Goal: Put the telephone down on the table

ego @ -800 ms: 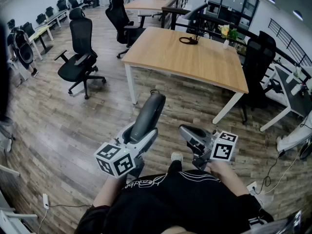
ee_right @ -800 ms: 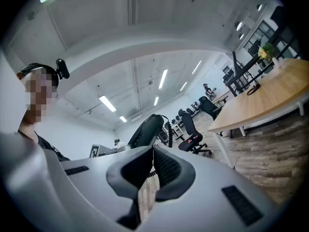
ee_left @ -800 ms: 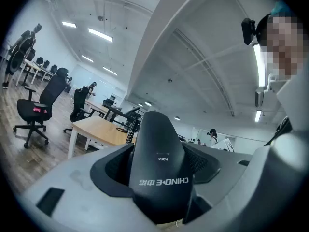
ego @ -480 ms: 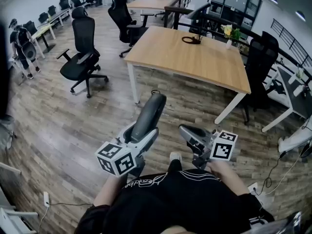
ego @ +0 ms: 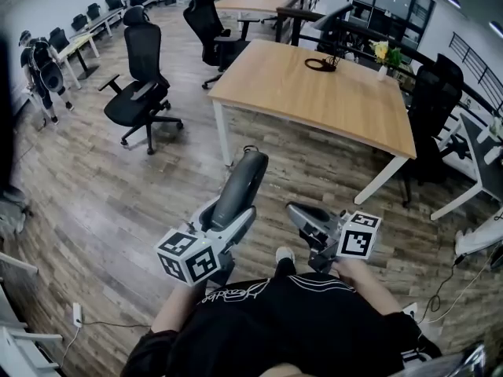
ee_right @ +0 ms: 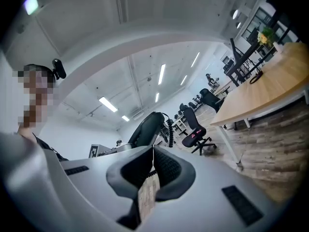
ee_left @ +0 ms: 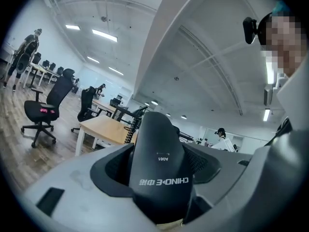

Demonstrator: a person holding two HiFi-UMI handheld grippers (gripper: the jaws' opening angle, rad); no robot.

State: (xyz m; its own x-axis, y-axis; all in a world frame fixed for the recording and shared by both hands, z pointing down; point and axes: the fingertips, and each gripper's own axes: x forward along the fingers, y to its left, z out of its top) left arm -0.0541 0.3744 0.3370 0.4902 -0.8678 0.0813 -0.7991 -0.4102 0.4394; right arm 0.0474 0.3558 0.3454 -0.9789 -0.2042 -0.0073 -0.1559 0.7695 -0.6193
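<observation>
A: Telephone [ee_left: 161, 163], where is it?
B: In the left gripper [ego: 225, 220], at 6 o'clock in the head view, above the floor [ego: 110, 203]. It's black and sticks out past the jaws toward 12 o'clock, tilted a little to 1 o'clock.
A: How do the jaws sit on it?
B: In the left gripper view the 2 grey jaws press against its sides, 1 at 9 o'clock and 1 at 3 o'clock. White print on its back reads CHINO-E, upside down.
A: And the right gripper [ee_right: 153, 170]?
B: Jaws together, only a thin slit between the pads and nothing in it. It's held just beside the left one, at its 3 o'clock, low in front of the person. Telephone shows in its view at 11 o'clock.
A: The table [ego: 314, 100]?
B: Wooden top, white legs, at 12 to 1 o'clock, well apart from both grippers. A black coiled thing [ego: 321, 64] lies near its far edge, and flowers [ego: 384, 52] stand at the far corner, 1 o'clock.
A: Anything else?
B: 1 black chair [ego: 141, 93] at 10 o'clock on the floor, a 2nd [ego: 206, 27] at 11 o'clock by the table.
</observation>
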